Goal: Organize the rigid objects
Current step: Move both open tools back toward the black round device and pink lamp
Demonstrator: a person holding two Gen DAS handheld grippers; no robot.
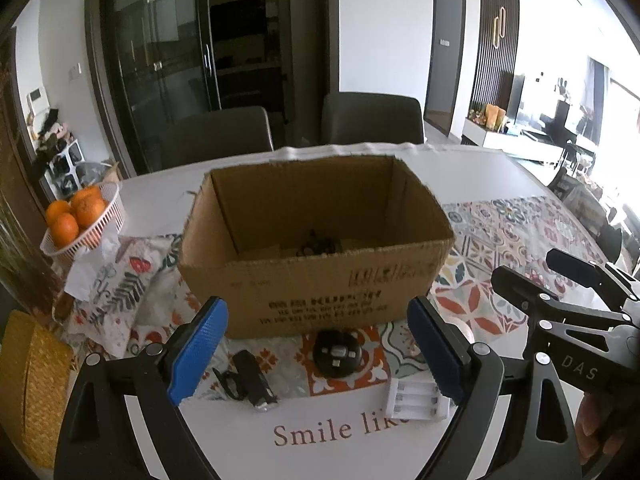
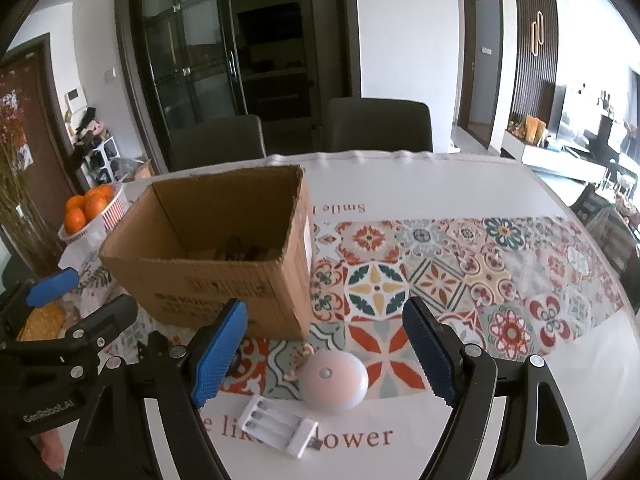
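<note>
The white battery charger [image 2: 279, 427] is laid flat on the worktop [image 2: 520, 408], long axis running from near right to far left, before the cardboard box [image 2: 208, 276]. Both the left claw [image 1: 320, 354] and right claw [image 2: 324, 354] are held apart, empty.

Cloth [image 1: 340, 436] print below left jaws: "Smile lik", cut off. Below right jaws: "e lik… ower"; beyond the box [image 2: 224, 256], inverted "Smile". Right gripper [image 1: 576, 344] body: "DAS". Left gripper [image 2: 52, 344] body: "GenRobot.AI". Box front print: unreadable.
</note>
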